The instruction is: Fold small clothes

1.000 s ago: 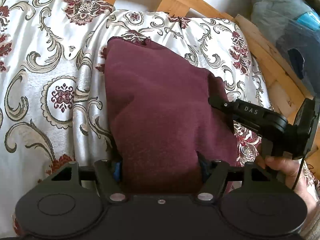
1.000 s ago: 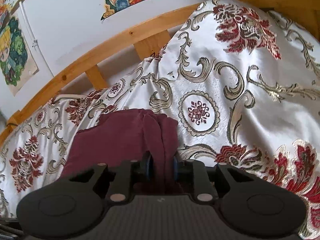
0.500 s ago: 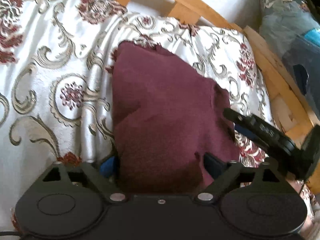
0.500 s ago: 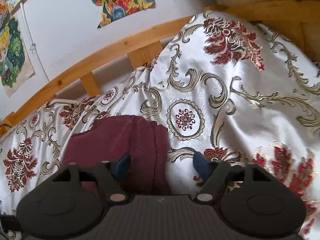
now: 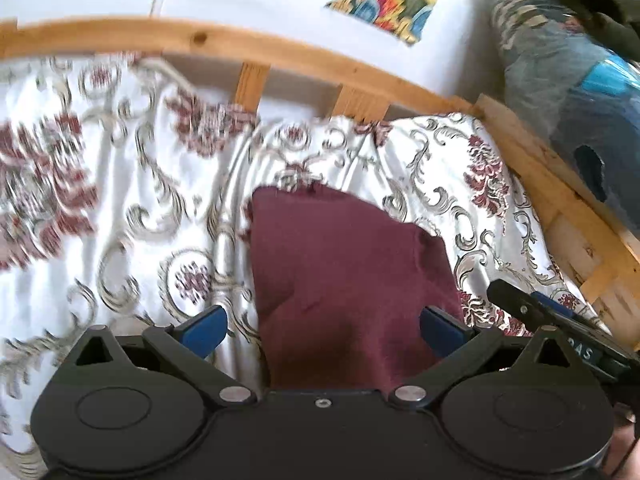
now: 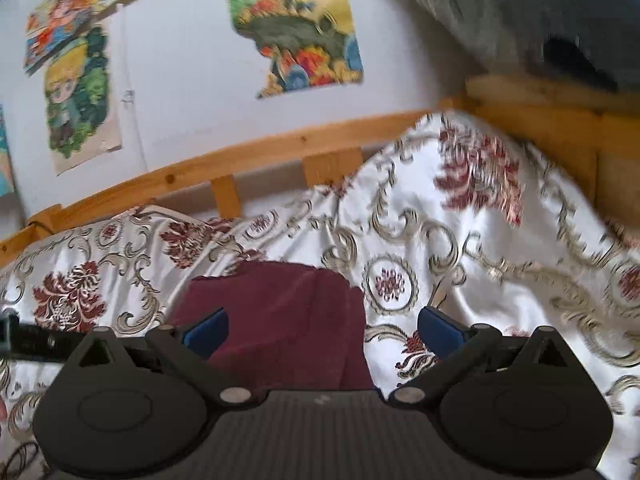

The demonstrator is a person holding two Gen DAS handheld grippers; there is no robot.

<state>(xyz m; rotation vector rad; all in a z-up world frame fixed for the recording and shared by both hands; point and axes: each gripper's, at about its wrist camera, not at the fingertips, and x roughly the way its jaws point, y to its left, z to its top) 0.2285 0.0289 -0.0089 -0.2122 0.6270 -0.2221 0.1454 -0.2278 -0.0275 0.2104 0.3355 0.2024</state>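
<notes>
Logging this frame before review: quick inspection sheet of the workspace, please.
Surface: white bedspread with gold scrolls and maroon flowers, rumpled, over a bed.
Job's things: maroon garment lying folded on the bedspread, not gripped.
Clutter: bulky blue-grey bundle past the bed's corner.
Grippers: left gripper open, blue fingers either side of the garment; right gripper open over the garment's right edge.
Cables: thin white line running up the wall; what it is cannot be told.
Surroundings: wooden bed rail, white wall, cartoon posters.
</notes>
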